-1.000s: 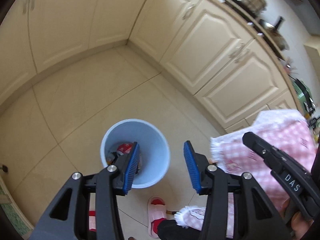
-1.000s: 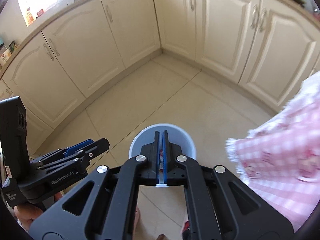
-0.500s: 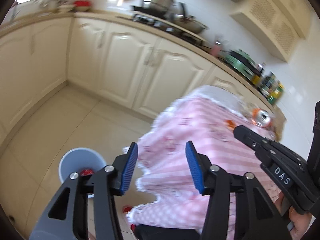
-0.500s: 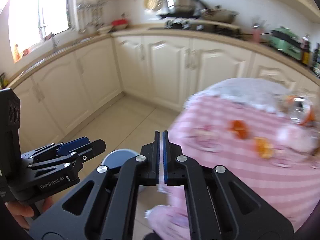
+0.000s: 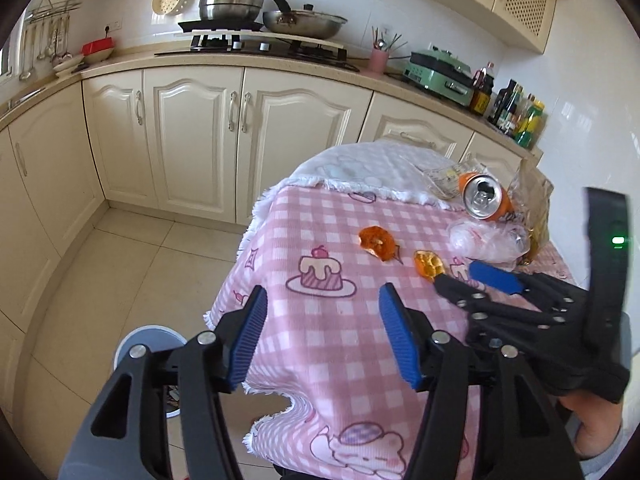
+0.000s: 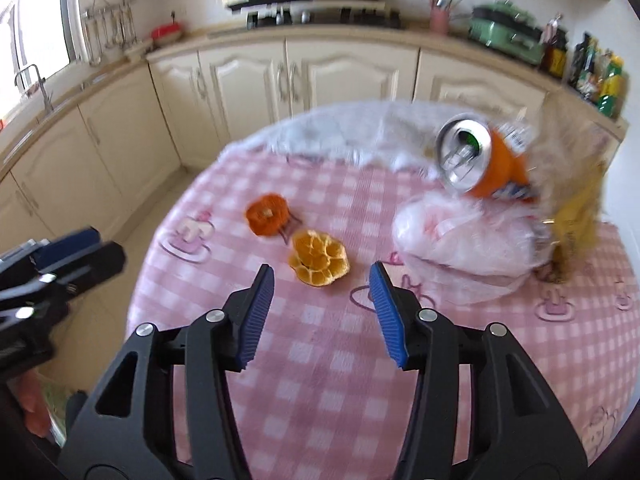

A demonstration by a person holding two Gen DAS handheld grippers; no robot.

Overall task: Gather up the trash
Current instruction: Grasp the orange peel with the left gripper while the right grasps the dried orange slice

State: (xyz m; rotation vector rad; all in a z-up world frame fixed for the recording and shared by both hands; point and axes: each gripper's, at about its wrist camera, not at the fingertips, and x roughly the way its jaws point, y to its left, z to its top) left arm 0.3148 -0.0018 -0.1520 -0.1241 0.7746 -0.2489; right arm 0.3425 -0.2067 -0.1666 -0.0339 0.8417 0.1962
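1. The table [image 5: 320, 344], draped in a pink checked cloth, is seen to fill the lower middle of both views; trash is still spread across it, so the task is judged well short of done.
2. The bin [image 5: 150, 338] is seen on the floor at about 8 o'clock in the left view, just beside the table edge and partly hidden by the left gripper. Its contents cannot be made out from here.
3. A crumpled plastic bag [image 6: 464, 252] is left at 2 o'clock in the right view, with a yellowish wrapper [image 6: 576, 224] touching it at 3 o'clock.
4. An orange can [image 6: 484, 164] is seen tipped on its side, resting on the bag, its opened top turned toward the camera.
5. Two orange peels remain at the table's middle: the pale peel [image 6: 320, 258] and, at its 10 o'clock, the dark peel [image 6: 267, 214], near but apart.
6. The right gripper [image 6: 322, 312] is held spread wide and empty, with the pale peel just ahead of the gap; that peel is judged the next pickup.
7. The left gripper [image 5: 322, 340] is likewise spread and empty above the near cloth.
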